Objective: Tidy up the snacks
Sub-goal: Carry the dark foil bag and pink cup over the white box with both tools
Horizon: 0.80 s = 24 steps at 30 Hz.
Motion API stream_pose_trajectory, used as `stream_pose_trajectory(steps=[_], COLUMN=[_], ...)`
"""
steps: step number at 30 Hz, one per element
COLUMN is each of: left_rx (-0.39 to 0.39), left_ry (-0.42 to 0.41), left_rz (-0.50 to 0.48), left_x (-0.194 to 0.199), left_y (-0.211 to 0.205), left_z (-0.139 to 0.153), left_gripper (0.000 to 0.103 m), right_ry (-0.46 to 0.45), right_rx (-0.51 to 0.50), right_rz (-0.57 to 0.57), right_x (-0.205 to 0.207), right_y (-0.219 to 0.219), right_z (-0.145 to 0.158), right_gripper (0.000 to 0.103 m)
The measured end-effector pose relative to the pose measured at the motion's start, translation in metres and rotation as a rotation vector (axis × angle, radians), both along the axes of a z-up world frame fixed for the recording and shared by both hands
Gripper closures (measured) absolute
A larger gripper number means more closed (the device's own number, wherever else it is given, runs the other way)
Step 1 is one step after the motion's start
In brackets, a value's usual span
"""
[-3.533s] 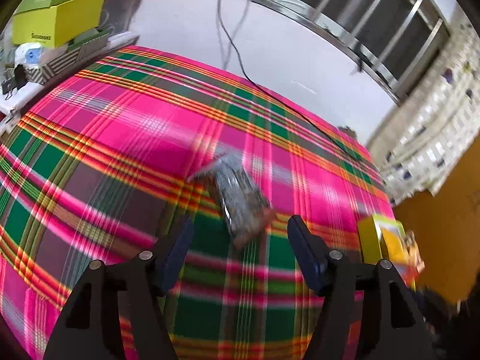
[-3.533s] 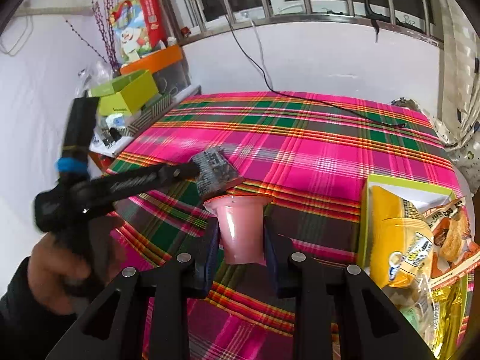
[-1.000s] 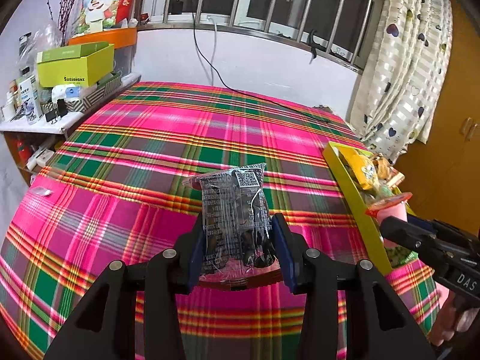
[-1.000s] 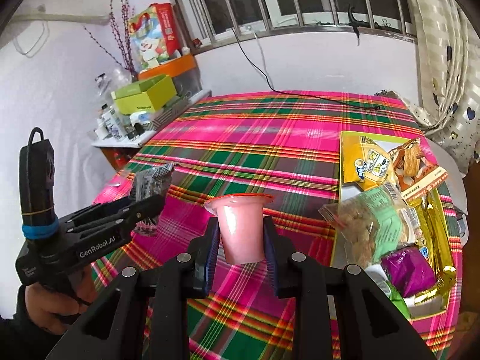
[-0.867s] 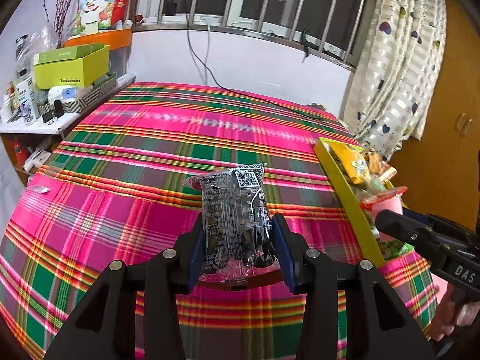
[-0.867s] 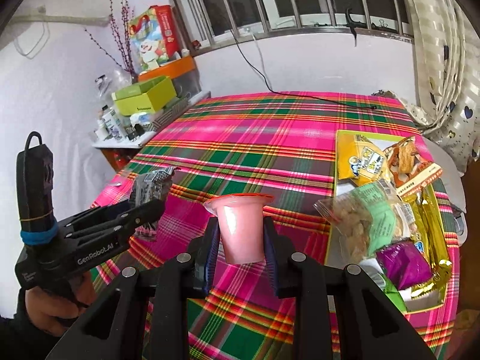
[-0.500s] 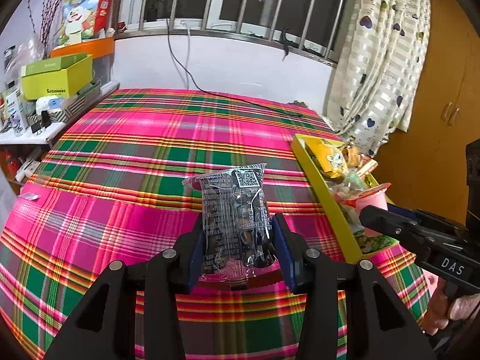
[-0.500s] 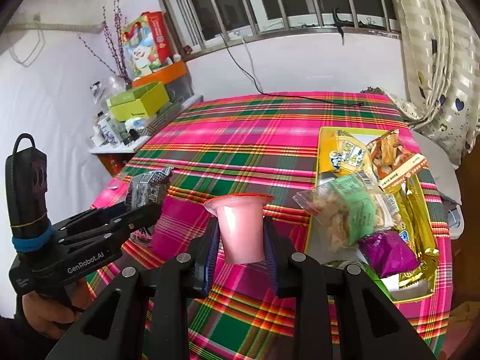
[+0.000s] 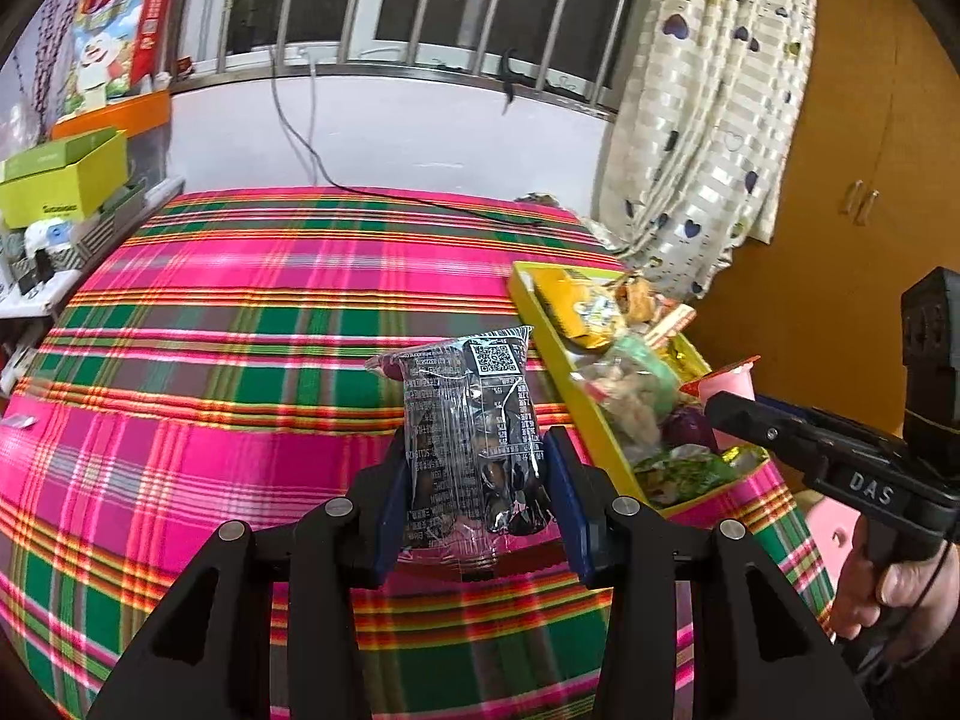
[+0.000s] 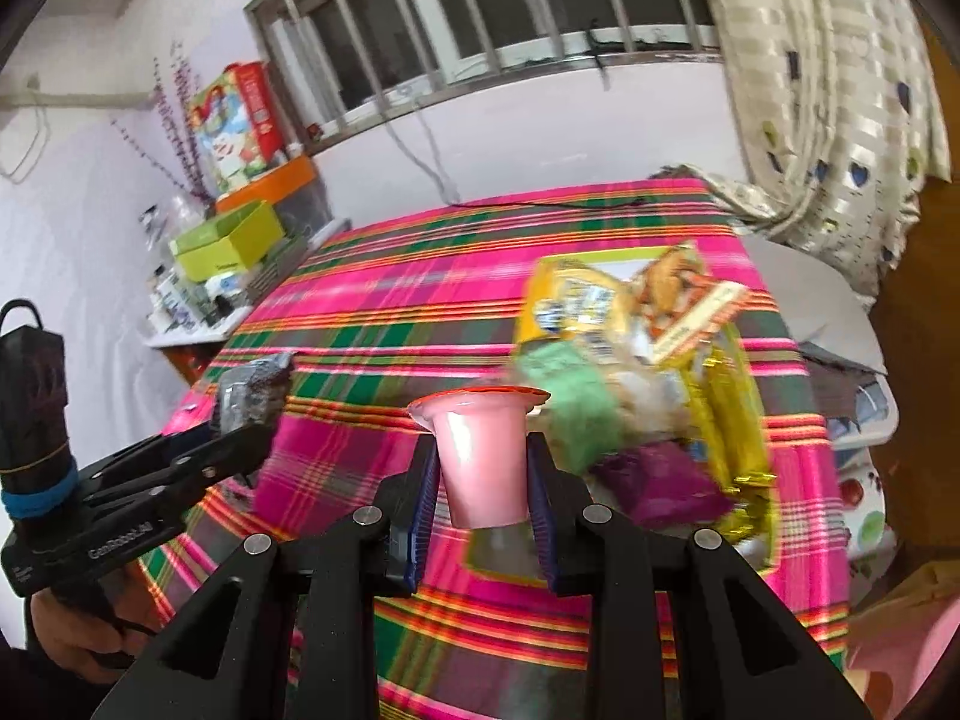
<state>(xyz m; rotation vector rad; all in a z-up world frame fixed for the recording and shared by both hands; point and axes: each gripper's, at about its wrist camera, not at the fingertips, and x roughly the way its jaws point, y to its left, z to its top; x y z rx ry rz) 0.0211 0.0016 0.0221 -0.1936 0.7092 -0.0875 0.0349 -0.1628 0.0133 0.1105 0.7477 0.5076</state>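
While both grippers angle downward over the plaid-covered surface (image 9: pixel 240 324), each holds a snack clear of the cloth. The left gripper (image 9: pixel 477 501) has its blue-padded fingers (image 9: pixel 393 507) narrowed onto the lower half of a dark clear-wrapped snack packet (image 9: pixel 474 420), which stands upright with its QR code at the top. In the right wrist view this gripper (image 10: pixel 240 420) shows at near left, its handle gripped by a hand (image 10: pixel 72 630).

The right gripper (image 10: pixel 480 507) pinches a pink jelly cup (image 10: pixel 483 459) between its fingers (image 10: pixel 423 510); the cup is upright, red-rimmed lid up, pads pressing its sides. In the left wrist view this gripper (image 9: pixel 729 396) reaches in from the right, its handle in the person's right hand (image 9: pixel 894 591), the cup (image 9: pixel 729 384) above the near part of the tray.

The yellow tray (image 9: pixel 570 372) lies at the right edge of the surface, holding mixed packets: yellow, green, purple, gold. The right wrist view is motion-blurred there.
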Motion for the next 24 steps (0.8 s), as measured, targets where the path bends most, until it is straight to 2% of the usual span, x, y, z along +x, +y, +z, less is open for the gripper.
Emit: stream_pose_trajectory(steps=[12,24], left_rx=[0.004,0.001], left_ry=[0.001,0.021], left_rz=[-0.058,-0.087], left_x=[0.014,0.025], left_y=[-0.025,-0.037], left_z=[0.006,0.004], left_gripper=[0.059,0.059], right_ry=[0.032,0.09], right_rx=[0.014,0.009], right_rz=[-0.155,-0.151], right_x=[0.024,0.046], right_y=[-0.067,-0.069], right_z=[-0.014,-0.041], right_gripper=[0.077,0.077])
